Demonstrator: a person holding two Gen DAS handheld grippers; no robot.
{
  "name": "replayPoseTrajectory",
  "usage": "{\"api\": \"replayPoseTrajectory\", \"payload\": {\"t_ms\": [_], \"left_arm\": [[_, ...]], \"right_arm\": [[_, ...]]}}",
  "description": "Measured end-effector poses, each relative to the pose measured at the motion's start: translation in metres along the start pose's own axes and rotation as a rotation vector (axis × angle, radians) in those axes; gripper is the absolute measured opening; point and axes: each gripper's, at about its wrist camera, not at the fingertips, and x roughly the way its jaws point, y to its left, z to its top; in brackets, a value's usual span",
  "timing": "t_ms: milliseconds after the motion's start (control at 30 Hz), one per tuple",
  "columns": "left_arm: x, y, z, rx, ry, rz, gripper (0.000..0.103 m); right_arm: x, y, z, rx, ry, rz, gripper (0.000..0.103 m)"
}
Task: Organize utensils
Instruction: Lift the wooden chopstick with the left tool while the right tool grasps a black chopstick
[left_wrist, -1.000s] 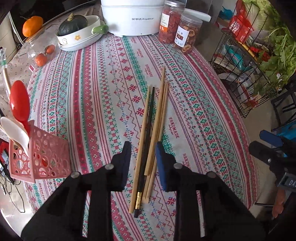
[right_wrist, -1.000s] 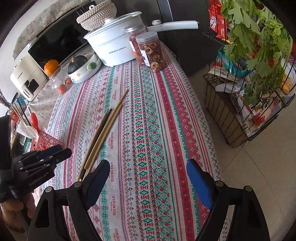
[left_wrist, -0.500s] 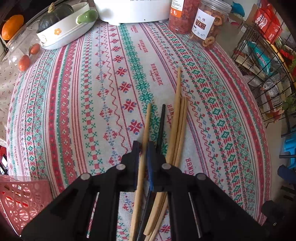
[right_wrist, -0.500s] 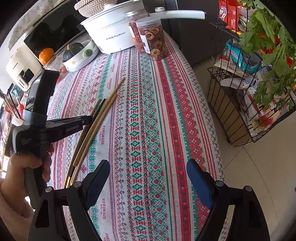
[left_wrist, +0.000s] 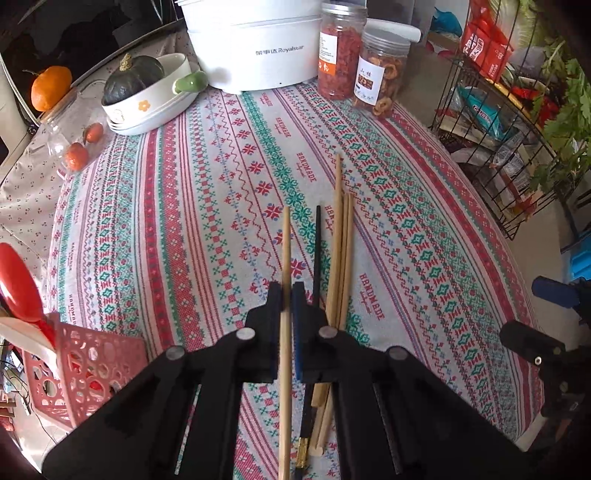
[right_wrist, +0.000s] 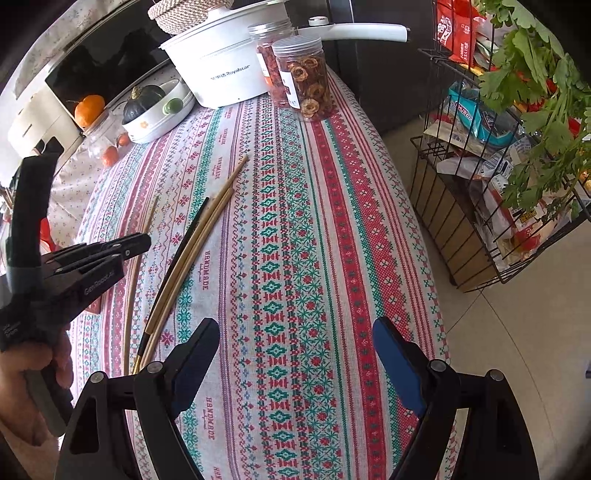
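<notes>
My left gripper (left_wrist: 286, 295) is shut on one pale wooden chopstick (left_wrist: 285, 251), which runs straight between its pads and out past them. The right wrist view shows that chopstick (right_wrist: 130, 295) apart from the others, to their left, in the left gripper (right_wrist: 142, 240). A black chopstick (left_wrist: 317, 240) and three wooden chopsticks (left_wrist: 341, 236) lie bunched on the patterned tablecloth (left_wrist: 184, 229) just right of the grip. My right gripper (right_wrist: 295, 332) stands open over bare cloth near the table's right edge, nothing between its fingers.
A red perforated basket (left_wrist: 88, 365) with a red spoon (left_wrist: 18, 284) and a white one stands at the left. At the back are a white pot (left_wrist: 251, 48), two jars (left_wrist: 380, 74) and a dish with a squash (left_wrist: 147, 96). A wire rack (right_wrist: 498, 184) stands right of the table.
The left jaws have shut on the leftmost wooden chopstick, and it has come away from the bunch toward the left. The right gripper has stayed put.
</notes>
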Motion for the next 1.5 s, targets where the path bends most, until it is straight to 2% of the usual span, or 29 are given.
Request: {"api": "replayPoseTrajectory", "payload": {"t_ms": [200,400,500,833,933,1000,1200,1367,1500], "left_arm": [[-0.068,0.016,-0.034,0.037,-0.139,-0.037,0.006],[-0.113,0.046,-0.062,-0.019,-0.243,-0.046,0.006],[-0.128,0.061,-0.076,-0.056,-0.295,-0.040,0.006],[-0.159,0.106,-0.098,-0.146,-0.371,-0.058,0.006],[-0.159,0.118,-0.101,-0.168,-0.378,-0.047,0.006],[-0.161,0.128,-0.105,-0.186,-0.380,-0.051,0.006],[-0.160,0.147,-0.112,-0.220,-0.373,-0.040,0.006],[-0.161,0.155,-0.116,-0.242,-0.367,-0.051,0.006],[-0.163,0.156,-0.116,-0.245,-0.370,-0.056,0.006]], "right_arm": [[-0.001,0.006,-0.001,0.030,0.006,0.006,0.086],[-0.003,0.020,-0.001,0.040,0.002,0.012,0.086],[-0.002,0.030,0.001,0.030,0.000,0.008,0.086],[0.025,0.082,0.020,-0.026,-0.018,-0.019,0.085],[0.037,0.095,0.030,-0.042,-0.025,-0.017,0.071],[0.046,0.104,0.036,-0.053,-0.018,-0.002,0.055],[0.068,0.128,0.048,-0.099,-0.003,0.051,0.028],[0.080,0.143,0.056,-0.136,0.000,0.072,0.022],[0.096,0.147,0.057,-0.144,0.038,0.006,0.020]]}}
